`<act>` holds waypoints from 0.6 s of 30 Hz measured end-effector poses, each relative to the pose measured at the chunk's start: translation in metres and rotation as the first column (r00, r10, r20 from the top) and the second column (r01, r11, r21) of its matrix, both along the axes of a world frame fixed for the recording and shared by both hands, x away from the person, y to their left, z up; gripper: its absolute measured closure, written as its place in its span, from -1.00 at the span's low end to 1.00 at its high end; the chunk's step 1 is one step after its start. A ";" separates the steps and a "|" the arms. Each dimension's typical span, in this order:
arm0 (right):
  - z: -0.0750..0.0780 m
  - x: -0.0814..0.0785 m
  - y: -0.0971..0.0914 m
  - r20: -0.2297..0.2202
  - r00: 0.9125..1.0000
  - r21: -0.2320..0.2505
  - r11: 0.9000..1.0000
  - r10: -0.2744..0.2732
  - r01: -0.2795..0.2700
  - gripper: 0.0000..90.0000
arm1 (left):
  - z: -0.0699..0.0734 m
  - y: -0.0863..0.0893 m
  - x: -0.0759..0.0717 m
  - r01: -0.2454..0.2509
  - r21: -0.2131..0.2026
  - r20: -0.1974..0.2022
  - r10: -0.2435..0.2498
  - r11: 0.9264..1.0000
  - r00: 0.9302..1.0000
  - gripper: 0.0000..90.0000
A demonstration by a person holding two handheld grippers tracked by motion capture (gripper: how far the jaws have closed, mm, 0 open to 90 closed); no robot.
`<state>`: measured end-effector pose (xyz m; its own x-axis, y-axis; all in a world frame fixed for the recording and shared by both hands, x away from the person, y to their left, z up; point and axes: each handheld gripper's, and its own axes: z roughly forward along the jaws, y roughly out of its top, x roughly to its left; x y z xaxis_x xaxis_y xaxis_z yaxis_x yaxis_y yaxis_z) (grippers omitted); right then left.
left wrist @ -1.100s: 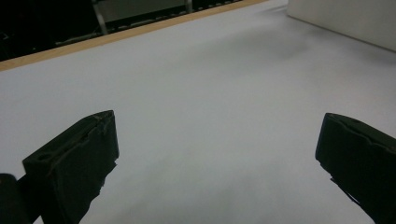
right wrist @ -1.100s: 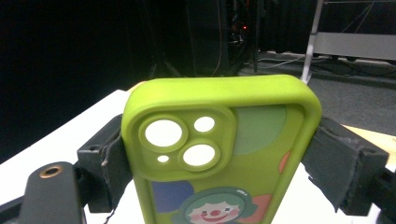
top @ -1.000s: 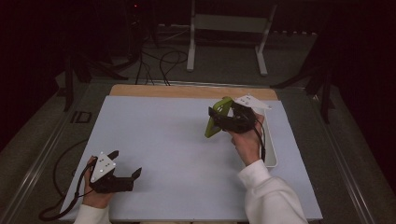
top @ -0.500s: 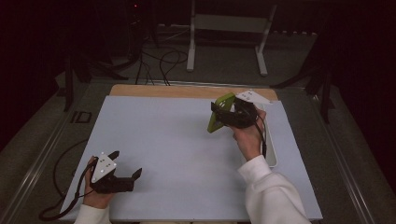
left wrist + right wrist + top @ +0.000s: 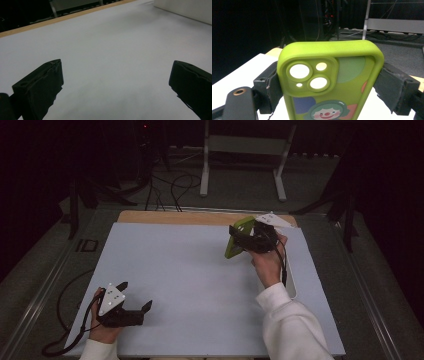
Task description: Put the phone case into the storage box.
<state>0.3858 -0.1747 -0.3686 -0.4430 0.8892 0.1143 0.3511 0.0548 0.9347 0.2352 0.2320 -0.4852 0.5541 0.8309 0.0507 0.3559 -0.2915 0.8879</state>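
above the white table (image 5: 190, 285), green phone case (image 5: 329, 82) clamped between right gripper (image 5: 329, 87) jaws, left gripper (image 5: 117, 82) wide open

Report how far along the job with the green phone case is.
Done: the right gripper has the green phone case clamped by its sides and lifted off the white table. In hand: it hangs tilted near the far right edge. Left: setting it down somewhere; the left gripper rests open near the front left, holding nothing.
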 end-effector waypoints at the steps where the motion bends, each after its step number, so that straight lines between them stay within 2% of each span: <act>1: 0.000 0.001 0.000 -0.001 1.000 -0.001 1.000 -0.002 0.002 -0.64 | 0.000 0.000 0.000 0.000 -0.002 0.001 0.000 1.000 1.000 -1.00; 18: 0.005 0.012 -0.008 0.000 0.999 -0.010 0.999 -0.052 0.052 -0.64 | 0.000 -0.001 0.000 -0.001 0.000 0.000 0.001 1.000 1.000 -1.00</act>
<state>0.3977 -0.1827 -0.3639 -0.3964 0.9120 0.1051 0.3540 0.0462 0.9341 0.2355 0.2314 -0.4856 0.5532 0.8315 0.0509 0.3562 -0.2913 0.8878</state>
